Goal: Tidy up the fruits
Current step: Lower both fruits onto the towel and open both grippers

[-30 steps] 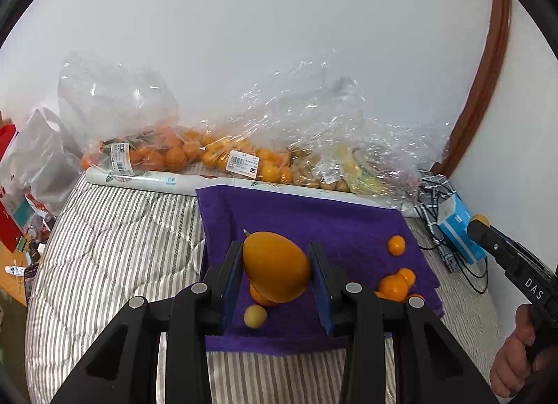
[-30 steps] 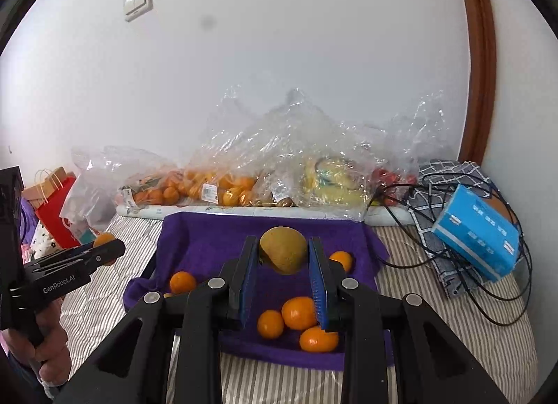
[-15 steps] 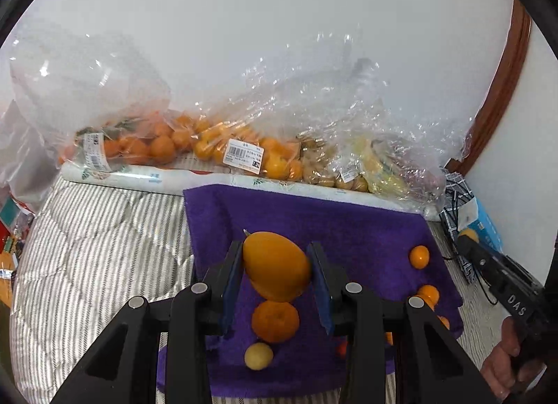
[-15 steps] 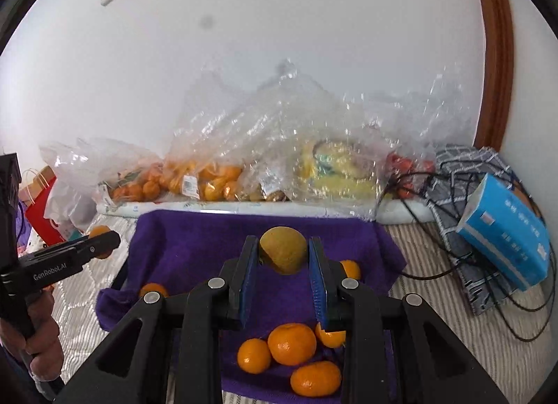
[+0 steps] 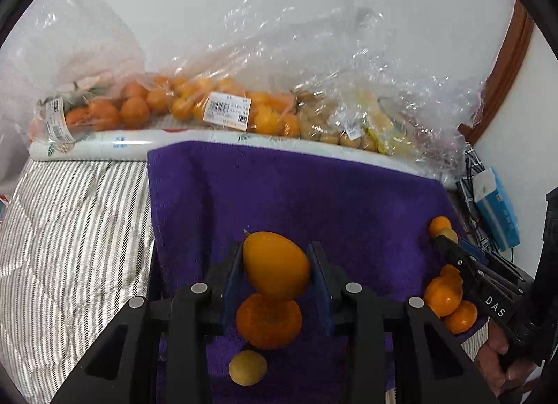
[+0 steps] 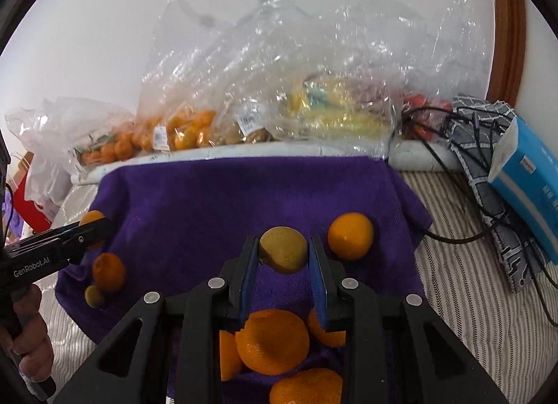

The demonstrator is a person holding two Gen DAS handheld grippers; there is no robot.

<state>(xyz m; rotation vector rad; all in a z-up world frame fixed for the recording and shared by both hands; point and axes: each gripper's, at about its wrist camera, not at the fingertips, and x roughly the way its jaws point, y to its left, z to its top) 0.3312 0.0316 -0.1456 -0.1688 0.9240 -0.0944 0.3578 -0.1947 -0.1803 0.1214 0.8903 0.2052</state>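
My left gripper [image 5: 275, 264] is shut on a large oval orange fruit [image 5: 275, 266], held above the purple towel [image 5: 296, 191]. Below it lie a mandarin [image 5: 268, 322] and a small yellow fruit [image 5: 247, 367]. My right gripper [image 6: 283, 254] is shut on a round yellow-green fruit [image 6: 283, 249] over the same towel [image 6: 226, 194]. Several mandarins [image 6: 272, 341] lie under it, and one orange [image 6: 350, 236] sits to its right. The right gripper also shows at the right of the left wrist view [image 5: 450, 240], and the left gripper at the left of the right wrist view [image 6: 94, 226].
Clear plastic bags of mandarins [image 5: 167, 104] and of bananas [image 6: 334, 114] line the wall behind the towel. A blue box [image 6: 530, 173] and black cables [image 6: 464, 194] lie at the right. The striped bedcover [image 5: 69, 215] spreads to the left.
Both grippers have moved forward and lower over the towel, each still holding its fruit. The bags and towel look closer now.
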